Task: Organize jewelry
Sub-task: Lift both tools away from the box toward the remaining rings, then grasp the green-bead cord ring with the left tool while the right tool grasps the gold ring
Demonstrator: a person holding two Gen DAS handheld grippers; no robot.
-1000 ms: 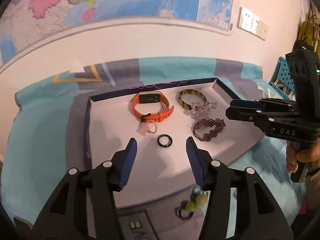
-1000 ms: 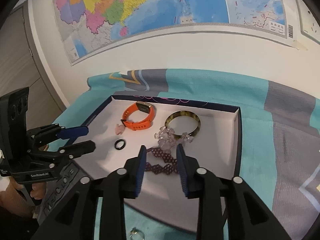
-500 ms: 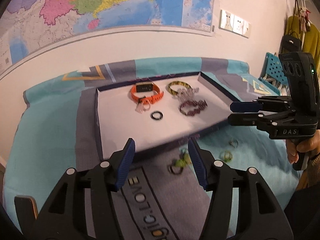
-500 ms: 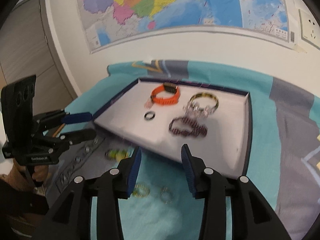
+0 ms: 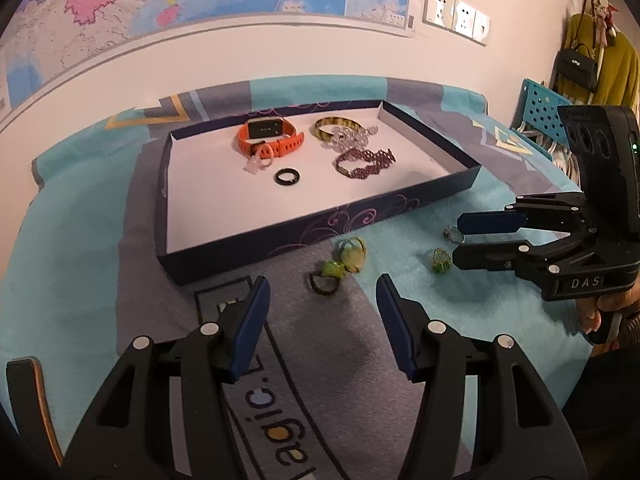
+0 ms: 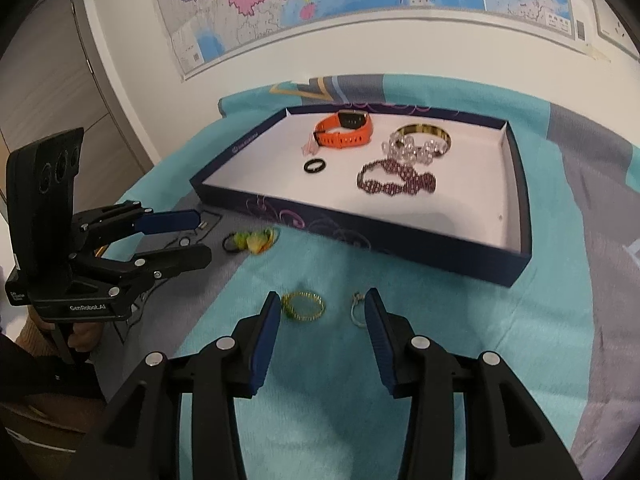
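Observation:
A dark blue tray (image 5: 280,236) (image 6: 400,236) with a white floor holds an orange watch (image 5: 268,138) (image 6: 346,130), a gold bangle (image 5: 336,125), a clear bead bracelet (image 6: 412,150), a purple bead bracelet (image 5: 364,162) (image 6: 396,178) and a black ring (image 5: 286,177) (image 6: 314,166). On the cloth in front lie a green hair tie (image 5: 340,262) (image 6: 252,240), a gold-green ring (image 6: 302,306) (image 5: 440,258) and a silver ring (image 6: 356,310) (image 5: 450,233). My left gripper (image 5: 320,304) is open just short of the hair tie. My right gripper (image 6: 320,320) is open above the two rings.
A teal and grey cloth (image 5: 80,240) covers the table. A wall with a map (image 6: 320,0) stands behind. A blue perforated basket (image 5: 540,104) and hanging bags are at the far right in the left wrist view.
Both grippers have pulled back from over the tray to the cloth in front of it. The right gripper has opened wider. The loose rings and hair tie have come into view.

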